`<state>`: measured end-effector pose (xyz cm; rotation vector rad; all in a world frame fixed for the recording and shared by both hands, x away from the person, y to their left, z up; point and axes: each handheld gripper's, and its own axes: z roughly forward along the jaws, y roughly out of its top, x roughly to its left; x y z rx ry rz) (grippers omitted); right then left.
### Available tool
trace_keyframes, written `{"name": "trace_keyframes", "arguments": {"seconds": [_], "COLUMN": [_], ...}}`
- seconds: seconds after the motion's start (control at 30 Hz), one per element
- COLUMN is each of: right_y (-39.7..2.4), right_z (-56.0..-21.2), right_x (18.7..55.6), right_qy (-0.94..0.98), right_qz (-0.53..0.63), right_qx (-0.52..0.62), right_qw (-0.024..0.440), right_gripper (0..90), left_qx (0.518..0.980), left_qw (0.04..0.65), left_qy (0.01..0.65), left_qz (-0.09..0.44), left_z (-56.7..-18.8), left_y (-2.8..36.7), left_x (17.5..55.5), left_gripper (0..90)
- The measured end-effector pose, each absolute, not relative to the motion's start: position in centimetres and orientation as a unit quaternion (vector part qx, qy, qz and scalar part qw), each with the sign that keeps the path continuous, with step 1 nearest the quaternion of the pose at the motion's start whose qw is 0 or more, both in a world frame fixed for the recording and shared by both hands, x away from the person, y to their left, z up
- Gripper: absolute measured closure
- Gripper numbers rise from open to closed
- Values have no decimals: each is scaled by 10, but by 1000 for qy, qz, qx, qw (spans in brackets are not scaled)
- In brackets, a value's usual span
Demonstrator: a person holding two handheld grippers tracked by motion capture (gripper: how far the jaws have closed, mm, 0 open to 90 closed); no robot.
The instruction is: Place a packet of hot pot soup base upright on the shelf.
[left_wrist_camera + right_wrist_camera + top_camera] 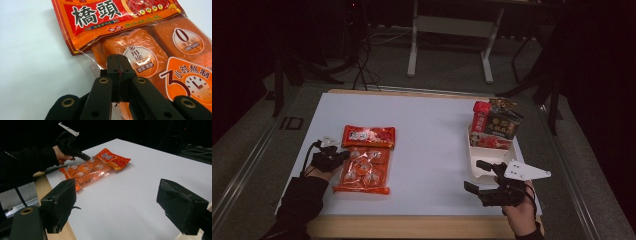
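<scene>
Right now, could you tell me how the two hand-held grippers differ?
The left hand-held gripper has its black jaws closed over the orange plastic food packet; the right hand-held gripper stands wide open with nothing between its jaws. The left is over the packet, the right beside the white tray. Both are black.

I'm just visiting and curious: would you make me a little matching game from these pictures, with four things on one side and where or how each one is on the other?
Things:
1. left gripper
2. right gripper
3. orange snack packet
4. white tray

Places or states:
A. jaws wide apart, nothing between them
B. lies flat on the left part of the table
D. stands at the right edge of the table, packets propped in its far end
C. jaws closed together at the packet's clear edge

Pairs: 1-C, 2-A, 3-B, 4-D
</scene>
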<state>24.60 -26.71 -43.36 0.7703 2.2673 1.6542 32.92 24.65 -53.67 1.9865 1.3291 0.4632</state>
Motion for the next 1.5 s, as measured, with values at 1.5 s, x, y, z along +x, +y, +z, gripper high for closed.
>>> {"name": "trace_keyframes", "arguments": {"seconds": [1.5], "right_y": [-266], "right_z": [-435], "right_x": [245], "right_qy": [778], "right_qz": [562], "right_qx": [257], "right_qw": [113], "right_gripper": [159], "left_qx": [808], "left_qw": [354], "left_qy": [444], "left_qz": [157], "left_z": [-539], "left_y": [198], "left_x": [327], "left_gripper": [900]}}
